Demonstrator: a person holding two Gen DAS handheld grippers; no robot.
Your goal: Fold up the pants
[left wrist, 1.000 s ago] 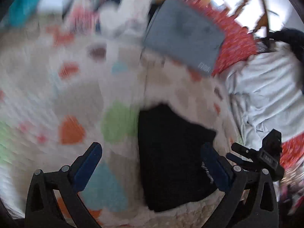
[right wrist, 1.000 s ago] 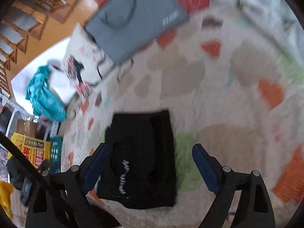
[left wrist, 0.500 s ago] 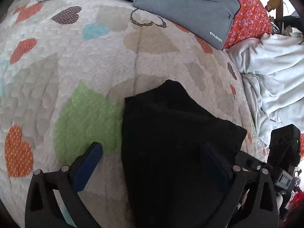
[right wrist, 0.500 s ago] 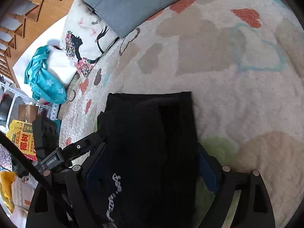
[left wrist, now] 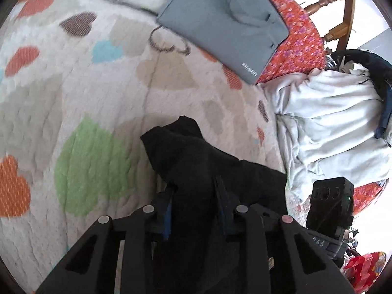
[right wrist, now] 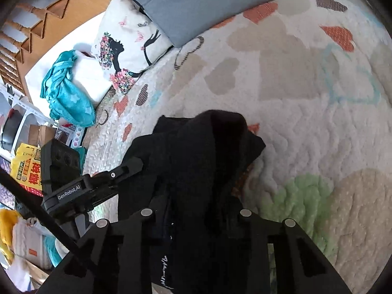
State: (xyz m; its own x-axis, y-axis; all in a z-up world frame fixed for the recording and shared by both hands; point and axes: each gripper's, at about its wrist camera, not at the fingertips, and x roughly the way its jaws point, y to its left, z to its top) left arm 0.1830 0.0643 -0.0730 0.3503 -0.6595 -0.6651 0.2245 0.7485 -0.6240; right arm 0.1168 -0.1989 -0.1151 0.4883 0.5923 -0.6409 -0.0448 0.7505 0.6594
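Your left gripper (left wrist: 194,196) points forward and down over the quilt (left wrist: 73,93), its two fingers drawn in close on a bunch of the black pants (left wrist: 196,161). The blue pads (left wrist: 167,213) press the cloth from either side, so the tool is clamped on fabric with only that thickness between the jaws. Your right gripper (right wrist: 196,210) sits in much the same pose, fingers pulled together on another fold of the pants (right wrist: 196,152), with the white script on the cloth hanging just below the grip. Each gripper shows at the edge of the other's view, so your two hands are close side by side.

The pants lie bunched near the middle of the heart-patterned quilt, rising in a dark ridge ahead of both tools, partly lifted at the held end while the far end rests on the bedding beside the green heart (left wrist: 93,166).

Beyond them a grey laptop sleeve (left wrist: 220,22) lies flat on the quilt's far side, overlapping a red floral cover (left wrist: 299,41). A printed pillow (right wrist: 129,49) sits beside the sleeve, and a teal cloth (right wrist: 66,93) lies past it. To your left gripper's right, a crumpled pale sheet (left wrist: 330,127) is heaped at the quilt's edge, near the pants but not touching them.
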